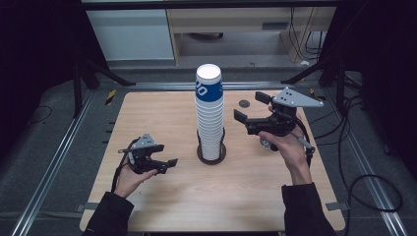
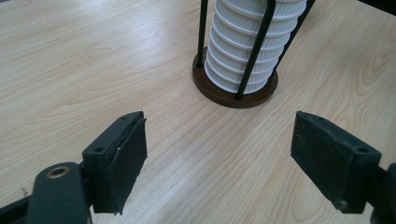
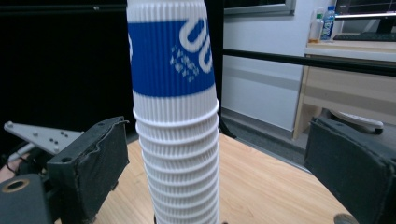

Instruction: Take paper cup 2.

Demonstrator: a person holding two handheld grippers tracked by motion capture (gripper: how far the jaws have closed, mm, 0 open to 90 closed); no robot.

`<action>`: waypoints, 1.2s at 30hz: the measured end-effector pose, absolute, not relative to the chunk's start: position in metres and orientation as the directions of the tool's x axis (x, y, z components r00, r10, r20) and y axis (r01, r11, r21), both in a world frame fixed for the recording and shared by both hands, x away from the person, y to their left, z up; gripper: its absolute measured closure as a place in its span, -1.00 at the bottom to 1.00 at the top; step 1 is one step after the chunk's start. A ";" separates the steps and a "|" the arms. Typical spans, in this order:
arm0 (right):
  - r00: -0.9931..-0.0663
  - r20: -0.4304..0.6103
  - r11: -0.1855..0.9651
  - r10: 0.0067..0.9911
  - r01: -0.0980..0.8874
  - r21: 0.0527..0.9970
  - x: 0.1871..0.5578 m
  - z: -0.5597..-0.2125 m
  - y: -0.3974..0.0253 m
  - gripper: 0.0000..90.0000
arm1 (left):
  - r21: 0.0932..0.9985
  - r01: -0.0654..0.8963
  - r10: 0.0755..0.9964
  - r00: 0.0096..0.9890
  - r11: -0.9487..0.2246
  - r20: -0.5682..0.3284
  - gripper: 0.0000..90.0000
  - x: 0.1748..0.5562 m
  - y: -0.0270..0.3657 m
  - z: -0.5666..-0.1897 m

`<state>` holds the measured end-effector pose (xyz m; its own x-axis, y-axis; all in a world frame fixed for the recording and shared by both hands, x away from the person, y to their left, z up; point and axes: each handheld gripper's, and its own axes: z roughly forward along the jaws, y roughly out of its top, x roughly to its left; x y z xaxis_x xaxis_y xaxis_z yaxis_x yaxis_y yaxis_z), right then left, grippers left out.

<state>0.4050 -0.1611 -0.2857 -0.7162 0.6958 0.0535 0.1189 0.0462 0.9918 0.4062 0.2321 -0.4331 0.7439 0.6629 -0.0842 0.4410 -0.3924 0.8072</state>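
A tall stack of ribbed white paper cups (image 1: 210, 115) stands in a dark round wire holder (image 1: 212, 155) at the middle of the wooden table; the top cup (image 3: 170, 51) has a blue band with white lettering. My right gripper (image 1: 251, 107) is held up to the right of the stack, open, level with its upper cups, its jaws wide on either side of the stack (image 3: 180, 158) and apart from it. My left gripper (image 1: 167, 164) rests low on the table, left of the holder, open with nothing between its jaws; the holder's base (image 2: 233, 95) lies just ahead.
A small dark round disc (image 1: 244, 103) lies on the table (image 1: 162, 118) behind the right gripper. Metal rails and black frame legs border the table, and cables trail on the floor at right. Bare wood lies in front of the holder.
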 end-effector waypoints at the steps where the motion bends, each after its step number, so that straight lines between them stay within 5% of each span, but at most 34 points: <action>1: -0.717 0.054 0.041 0.695 0.115 0.993 0.407 -0.283 -0.159 -0.86 | 0.807 0.442 0.662 0.744 -0.392 -0.086 -0.60 0.406 0.232 -0.433; 36: -0.750 0.032 0.094 0.660 0.125 0.988 0.459 -0.278 -0.066 -0.75 | 0.807 0.443 0.657 0.748 -0.391 -0.092 -0.60 0.407 0.232 -0.433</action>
<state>0.4595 -0.0656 -0.2784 -0.7502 0.6605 0.0325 0.1254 0.0939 0.9876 0.4070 0.2323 -0.4333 0.7479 0.6574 -0.0919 0.4429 -0.3910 0.8068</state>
